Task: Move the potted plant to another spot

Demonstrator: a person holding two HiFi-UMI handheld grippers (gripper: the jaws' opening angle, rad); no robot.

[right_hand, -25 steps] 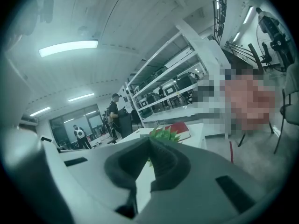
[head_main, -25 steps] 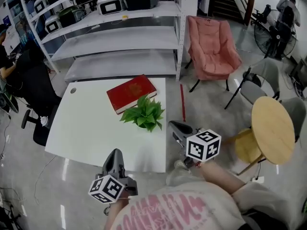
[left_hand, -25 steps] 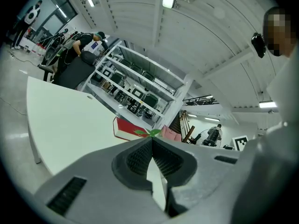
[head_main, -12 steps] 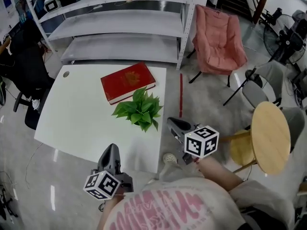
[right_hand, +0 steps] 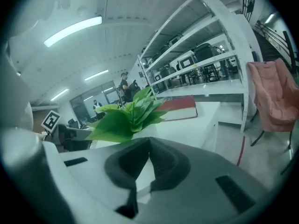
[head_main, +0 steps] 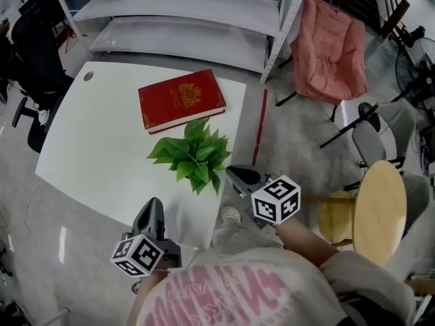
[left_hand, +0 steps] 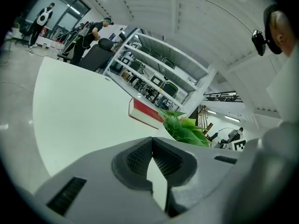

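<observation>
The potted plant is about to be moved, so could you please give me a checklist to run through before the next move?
1. Potted plant upright on the table: ok.
2. Left hand-held gripper empty: ok, jaws together, nothing between.
3. Right hand-held gripper empty: ok, jaws together too.
4. Jaws open for a grasp: not ok, both shut.
5. Bare table left of the plant as a new spot: ok.
6. Plant clear of the red book: cannot tell, leaves overlap its edge.

No wording can be read. Pink lettering on the shirt [head_main: 224, 297], behind the fingers [head_main: 241, 177], is cut off and illegible; a gold emblem is stamped on the red book [head_main: 180, 99] beyond them.
</observation>
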